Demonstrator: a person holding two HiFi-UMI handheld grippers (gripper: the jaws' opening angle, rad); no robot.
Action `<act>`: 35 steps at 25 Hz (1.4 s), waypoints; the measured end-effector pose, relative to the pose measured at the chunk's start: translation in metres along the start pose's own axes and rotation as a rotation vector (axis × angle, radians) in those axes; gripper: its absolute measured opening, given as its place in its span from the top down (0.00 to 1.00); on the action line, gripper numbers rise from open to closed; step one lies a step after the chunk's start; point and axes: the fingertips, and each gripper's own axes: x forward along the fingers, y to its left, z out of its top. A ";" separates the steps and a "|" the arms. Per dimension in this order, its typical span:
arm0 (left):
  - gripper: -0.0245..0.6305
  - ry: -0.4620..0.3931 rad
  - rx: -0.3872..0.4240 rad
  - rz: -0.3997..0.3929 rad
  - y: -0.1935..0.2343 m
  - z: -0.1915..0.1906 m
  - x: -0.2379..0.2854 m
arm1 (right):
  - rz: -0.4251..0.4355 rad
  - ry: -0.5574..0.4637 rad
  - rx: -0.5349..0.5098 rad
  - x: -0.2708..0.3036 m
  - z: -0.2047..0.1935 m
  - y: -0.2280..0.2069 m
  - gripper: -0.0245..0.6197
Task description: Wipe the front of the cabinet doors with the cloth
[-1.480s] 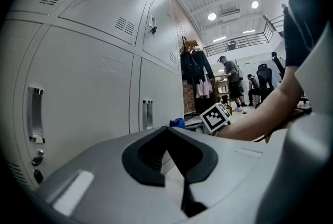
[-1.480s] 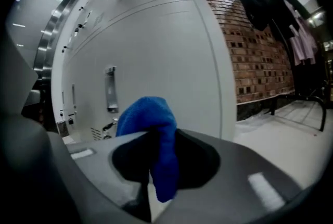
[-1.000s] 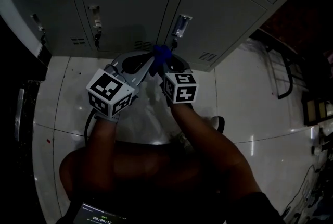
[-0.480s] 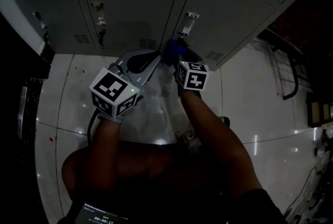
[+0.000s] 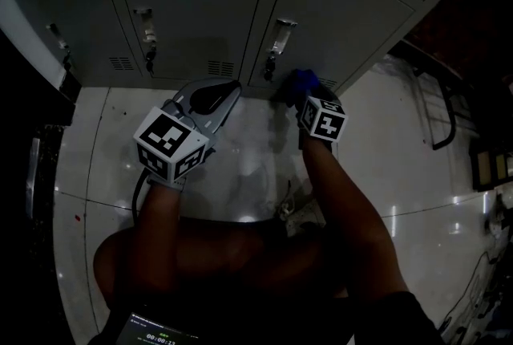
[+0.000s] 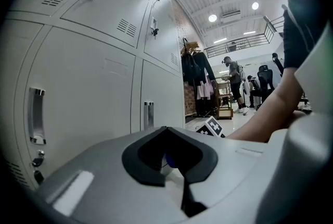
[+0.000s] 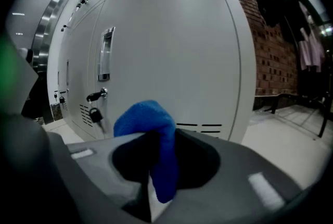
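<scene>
Now wiping low on the right-hand locker door.

Grips the fluffy blue cloth [image 7: 148, 119] in the clamped jaws of the right gripper [image 7: 156, 155], down by the louvred vent slots [image 7: 200, 126] at the foot of the pale grey metal cabinet door [image 7: 171, 35]. Better to press the bunched fold flat, sweep in overlapping strokes, and skirt the long chrome handle [image 7: 105, 53] and the dark key [image 7: 95, 113] hanging from the lock. Has the left gripper [image 5: 210, 95] off to the side, jaws closed on nothing. Shows only from the head view how near the floor the cloth works; only from the right gripper view the pinched fold itself. Cannot tell from either whether cloth and panel actually touch.
</scene>
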 end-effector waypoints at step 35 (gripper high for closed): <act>0.96 -0.052 0.020 0.010 0.000 0.023 -0.013 | 0.364 -0.280 -0.101 -0.138 0.127 0.094 0.84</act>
